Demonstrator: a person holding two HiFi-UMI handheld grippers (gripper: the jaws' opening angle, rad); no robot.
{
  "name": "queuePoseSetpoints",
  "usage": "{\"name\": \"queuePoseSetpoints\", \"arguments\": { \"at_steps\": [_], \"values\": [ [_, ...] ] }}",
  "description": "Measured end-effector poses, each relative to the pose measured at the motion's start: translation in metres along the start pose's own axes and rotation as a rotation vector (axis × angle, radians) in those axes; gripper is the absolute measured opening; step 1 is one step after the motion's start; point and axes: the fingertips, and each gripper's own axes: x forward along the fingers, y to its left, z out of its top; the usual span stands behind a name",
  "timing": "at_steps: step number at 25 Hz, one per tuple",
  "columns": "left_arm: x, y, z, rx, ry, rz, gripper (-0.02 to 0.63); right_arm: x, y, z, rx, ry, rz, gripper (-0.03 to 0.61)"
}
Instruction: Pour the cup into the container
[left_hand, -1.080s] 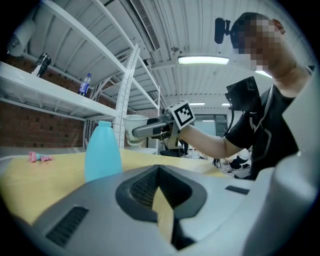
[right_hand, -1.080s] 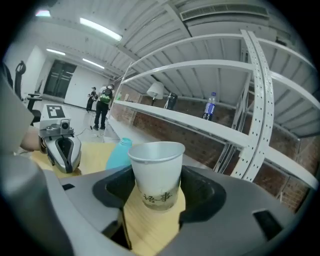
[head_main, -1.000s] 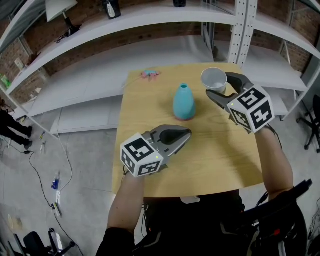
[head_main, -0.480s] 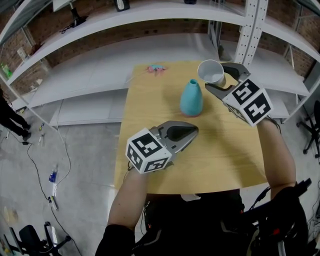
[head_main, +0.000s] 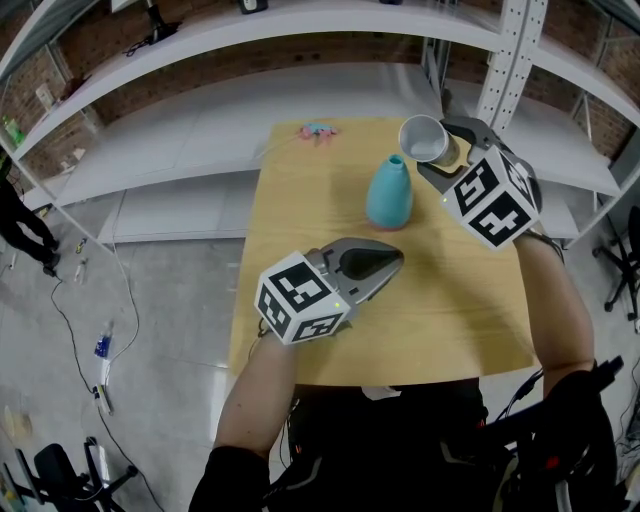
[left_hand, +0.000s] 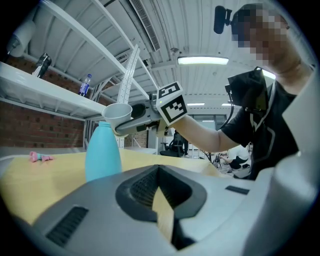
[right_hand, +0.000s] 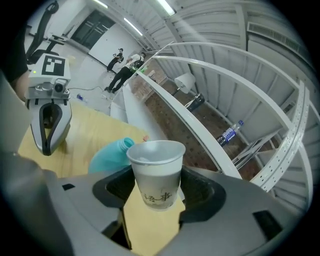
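While the right gripper (head_main: 445, 150) clamps the cup (head_main: 424, 139) aloft, roughly upright, just above and beside the mouth of the blue container (head_main: 389, 194) standing on the table (head_main: 470, 300), pickup and carry look done; the tipping is not yet begun; left gripper (head_main: 385, 263) hovers closed, empty.

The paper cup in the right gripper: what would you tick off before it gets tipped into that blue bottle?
1. Grip: the right gripper has its jaws clamped on the sides of the paper cup - ok.
2. Cup held upright, not tipping yet - ok.
3. Blue bottle standing upright with its mouth open - ok.
4. Cup raised higher than the bottle's mouth and close beside it - ok.
5. Bottle steadied: the left gripper is shut, empty and apart from it, so nothing holds the bottle - not ok.
6. What the cup holds, and how much - cannot tell.
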Motion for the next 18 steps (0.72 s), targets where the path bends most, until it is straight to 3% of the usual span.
{"name": "queuePoseSetpoints", "arguments": {
  "at_steps": [18],
  "values": [
    [-0.0010, 0.0000, -0.0002, 0.001, -0.004, -0.003, 0.002, 0.0002, -0.0010, 0.0058, -0.173, 0.059, -0.072, 0.288]
  ]
}}
